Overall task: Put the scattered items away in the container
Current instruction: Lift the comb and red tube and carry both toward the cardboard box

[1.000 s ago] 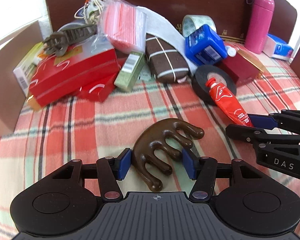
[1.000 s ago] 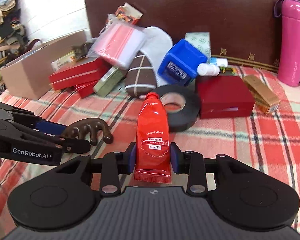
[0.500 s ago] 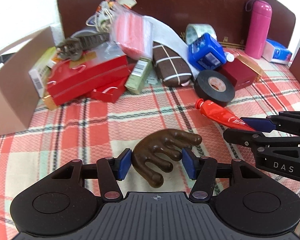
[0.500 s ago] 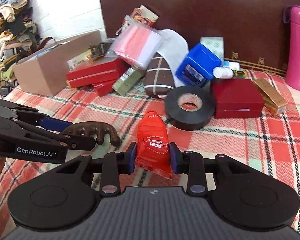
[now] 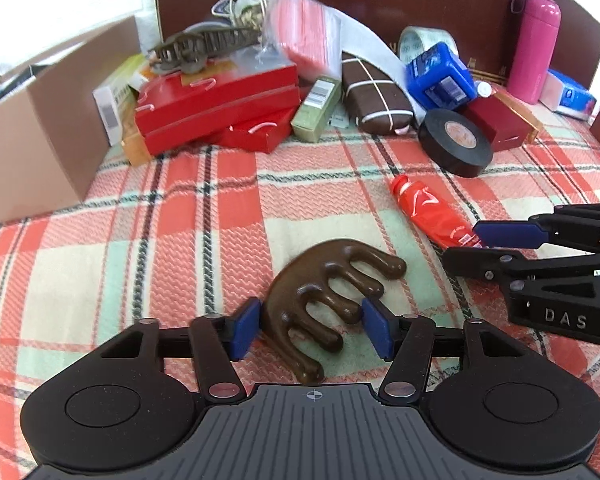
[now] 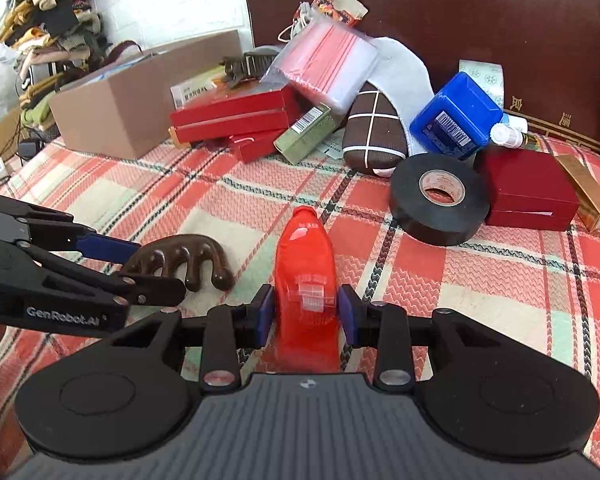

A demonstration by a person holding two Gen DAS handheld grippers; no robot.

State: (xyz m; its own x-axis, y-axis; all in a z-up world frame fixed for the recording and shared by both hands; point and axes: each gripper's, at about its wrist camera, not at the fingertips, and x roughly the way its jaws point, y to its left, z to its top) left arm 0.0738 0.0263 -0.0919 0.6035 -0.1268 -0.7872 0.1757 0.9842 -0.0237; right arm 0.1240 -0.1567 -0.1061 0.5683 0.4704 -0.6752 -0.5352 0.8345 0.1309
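Note:
A brown wooden comb lies on the plaid blanket between the pads of my left gripper, whose jaws are opening; gaps show on both sides of it. In the right wrist view the comb sits at the tips of the left gripper. A red tube lies with its tail between the pads of my right gripper. These jaws are opening too, and the pads stand just off the tube. The same tube points away from the right gripper. The cardboard box stands at the left.
A heap at the back holds red boxes, a green box, a brown pouch, a blue bottle and a black tape roll. A pink flask stands by the dark headboard.
Both grippers have drawn back from the heap and their jaws stand wider. The comb now lies loose between the left pads. The tube lies straight between the right pads.

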